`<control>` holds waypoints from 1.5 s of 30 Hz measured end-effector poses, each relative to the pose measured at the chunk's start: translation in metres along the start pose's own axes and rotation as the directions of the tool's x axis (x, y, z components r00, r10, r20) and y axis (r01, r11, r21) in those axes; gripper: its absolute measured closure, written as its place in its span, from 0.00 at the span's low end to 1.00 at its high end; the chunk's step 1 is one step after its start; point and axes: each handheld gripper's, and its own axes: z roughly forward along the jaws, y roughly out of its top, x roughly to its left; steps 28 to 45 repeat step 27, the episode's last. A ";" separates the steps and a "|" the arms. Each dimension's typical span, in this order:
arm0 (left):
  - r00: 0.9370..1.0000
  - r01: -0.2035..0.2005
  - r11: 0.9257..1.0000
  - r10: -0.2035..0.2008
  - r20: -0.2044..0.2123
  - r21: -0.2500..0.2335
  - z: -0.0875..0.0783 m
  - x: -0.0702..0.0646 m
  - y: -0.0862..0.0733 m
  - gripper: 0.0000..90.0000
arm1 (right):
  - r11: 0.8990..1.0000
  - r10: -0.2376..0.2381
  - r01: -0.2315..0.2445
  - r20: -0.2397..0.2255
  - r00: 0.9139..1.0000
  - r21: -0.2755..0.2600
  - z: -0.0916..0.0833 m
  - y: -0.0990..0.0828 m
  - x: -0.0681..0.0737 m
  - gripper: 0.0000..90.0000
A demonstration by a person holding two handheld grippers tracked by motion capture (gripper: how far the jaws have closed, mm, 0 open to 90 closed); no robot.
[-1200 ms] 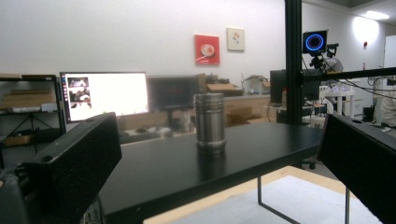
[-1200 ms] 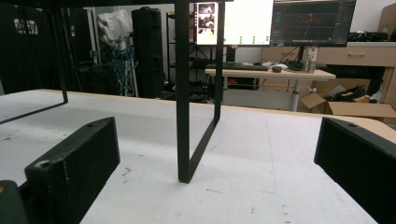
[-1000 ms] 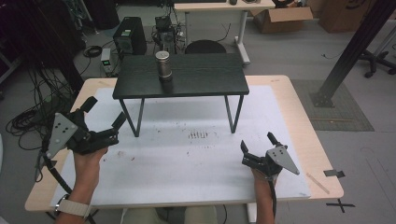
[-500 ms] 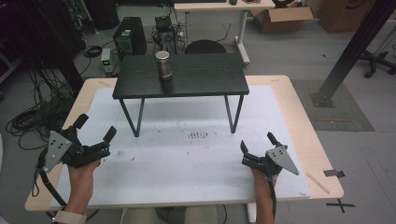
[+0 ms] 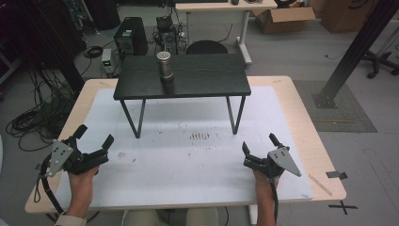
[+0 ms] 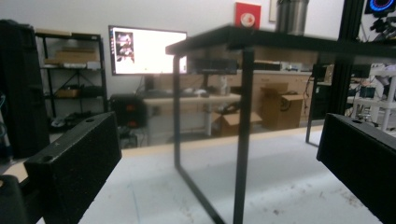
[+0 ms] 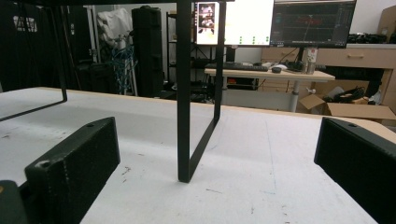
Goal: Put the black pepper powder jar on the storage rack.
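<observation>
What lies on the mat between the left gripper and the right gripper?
In the high view, bare white mat, scuffed, separates the left gripper and the right gripper.

A stand sits at the far middle of the bench, a can on its left part. Left hand-held gripper near left, right hand-held gripper near right.

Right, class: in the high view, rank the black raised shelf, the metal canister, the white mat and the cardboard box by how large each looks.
1. White rectangular table mat
2. Black wooden raised shelf
3. Open brown cardboard box, though it sits farther away, so its true size is unsure
4. Silver metal canister
</observation>
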 end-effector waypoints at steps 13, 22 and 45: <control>0.999 0.041 0.997 -0.039 -0.035 0.059 -0.005 0.010 -0.036 0.00 | 1.000 -0.006 0.006 0.001 1.000 0.000 0.000 0.000 0.000 0.00; 0.999 0.037 0.997 -0.035 -0.041 0.071 -0.004 0.009 -0.039 0.00 | 1.000 -0.006 0.006 0.000 1.000 0.002 0.000 0.000 0.001 0.00; 0.999 0.000 0.997 0.003 -0.046 0.080 -0.004 0.005 -0.040 0.00 | 1.000 -0.008 0.008 0.001 1.000 0.001 0.000 0.000 0.001 0.00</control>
